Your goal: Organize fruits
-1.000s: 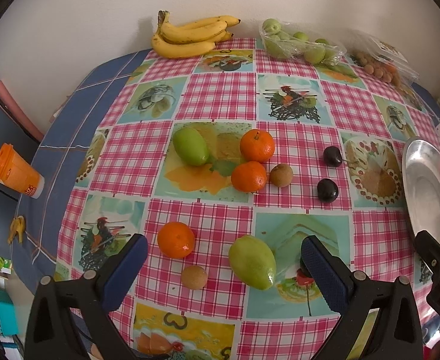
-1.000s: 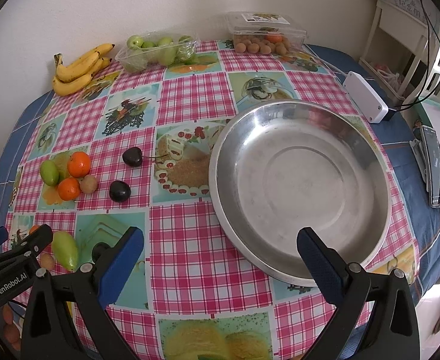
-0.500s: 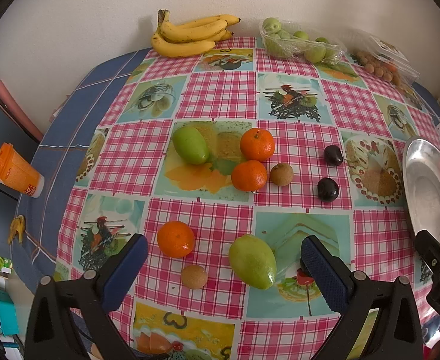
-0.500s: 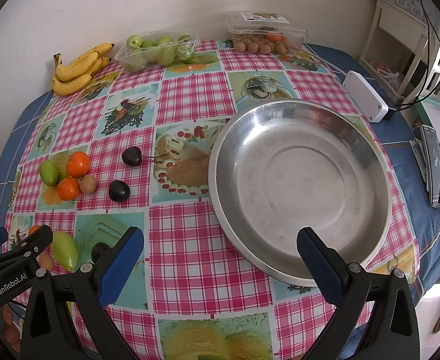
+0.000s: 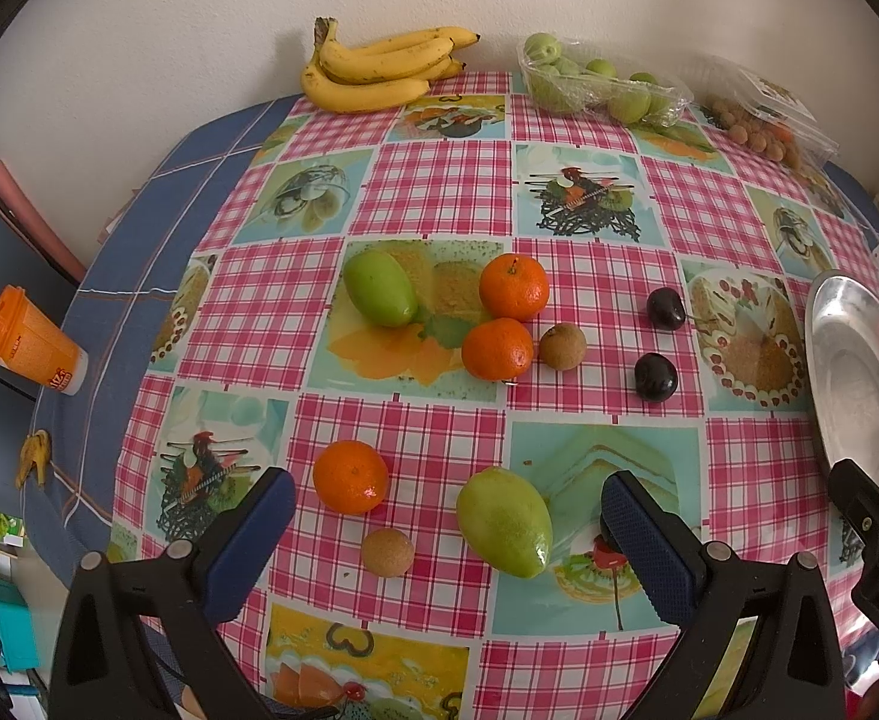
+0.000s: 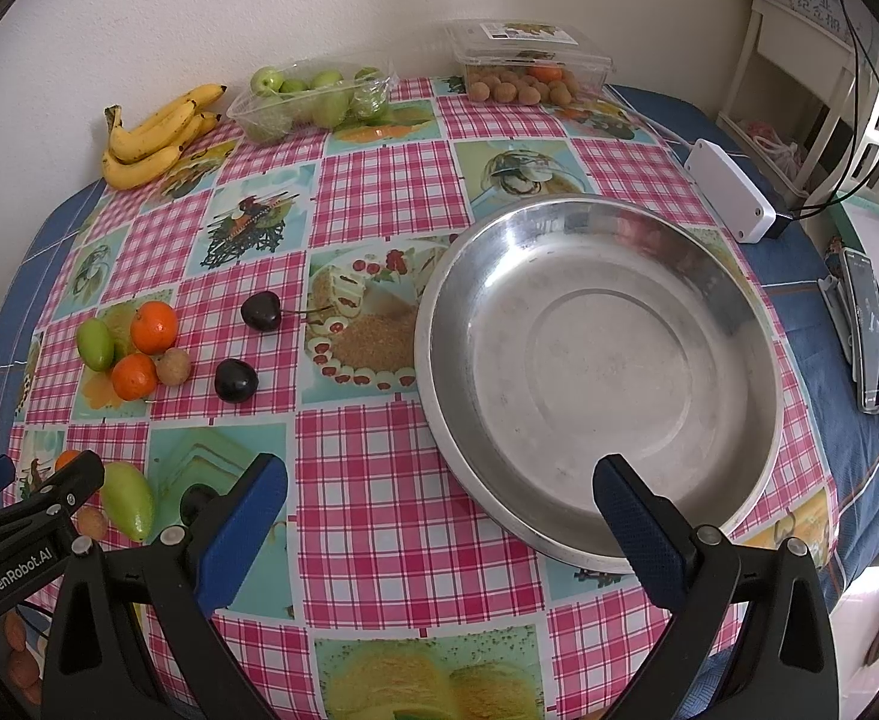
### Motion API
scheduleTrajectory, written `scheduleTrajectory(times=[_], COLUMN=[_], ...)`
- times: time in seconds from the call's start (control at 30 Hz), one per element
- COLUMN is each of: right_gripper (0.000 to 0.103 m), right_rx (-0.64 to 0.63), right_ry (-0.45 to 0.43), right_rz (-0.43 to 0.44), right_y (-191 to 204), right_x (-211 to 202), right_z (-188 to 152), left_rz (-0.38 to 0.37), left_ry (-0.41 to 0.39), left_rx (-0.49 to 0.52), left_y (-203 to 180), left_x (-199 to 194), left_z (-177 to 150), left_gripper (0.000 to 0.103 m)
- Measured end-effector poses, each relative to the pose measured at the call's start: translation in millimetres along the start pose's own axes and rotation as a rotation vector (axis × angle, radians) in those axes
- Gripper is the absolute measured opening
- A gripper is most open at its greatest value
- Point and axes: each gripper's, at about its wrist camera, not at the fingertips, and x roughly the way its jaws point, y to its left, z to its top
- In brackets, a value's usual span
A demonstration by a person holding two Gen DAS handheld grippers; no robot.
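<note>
Nothing has shifted over the last second: we hold the left gripper (image 5: pixel 439 531) and right gripper (image 6: pixel 439 516) spread wide and empty, fruits (nearest, a green mango (image 5: pixel 504 521)) loose at the bowl's (image 6: pixel 757 324) nine o'clock, sorting unstarted.

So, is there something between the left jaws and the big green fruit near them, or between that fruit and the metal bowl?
Nothing visible blocks the left gripper: the green fruit lies just ahead of its open jaws. Toward the metal bowl there is a small dark fruit right beside it, then only bare tablecloth.
</note>
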Motion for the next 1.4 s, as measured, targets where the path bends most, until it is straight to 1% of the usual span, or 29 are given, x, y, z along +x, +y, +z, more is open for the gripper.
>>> scheduleTrajectory(times=[0.63, 0.73, 0.8, 1.0, 1.07, 1.2, 1.3, 1.4], right_gripper=[0.102, 0.102, 0.102, 0.102, 0.102, 0.102, 0.102, 0.101], right_rx=[0.001, -0.001, -0.012, -0.080, -0.094, -0.121, -0.154, -0.185], right_ry=[0.002, 0.003, 0.004, 0.013, 0.022, 0.061, 0.100, 0.140], right_rz=[0.000, 0.004, 0.018, 0.102, 0.140, 0.208, 0.231, 0.255], right_y=[1, 2, 3, 20, 27, 41, 53, 64], right_x=[1, 3, 3, 4, 5, 9, 17, 23], right_z=[0, -1, -3, -6, -6, -5, -7, -10], left_rz=[-0.002, -0.008, -0.014, -0.066, -0.073, -0.096, -0.112, -0.130], left_ry=[0.005, 0.009, 0.012, 0.020, 0.029, 0.065, 0.103, 0.121], left_rx=[-0.001, -0.017, -0.049, -0.129, -0.153, -0.205, -0.240, -0.249], left_y=[0, 3, 10, 30, 36, 48, 55, 55], left_x=[2, 2, 2, 4, 7, 18, 28, 32], left_z=[-2, 0, 1, 6, 8, 8, 6, 5], left_gripper=[0.103, 0.103, 0.103, 0.103, 0.103, 0.103, 0.103, 0.103])
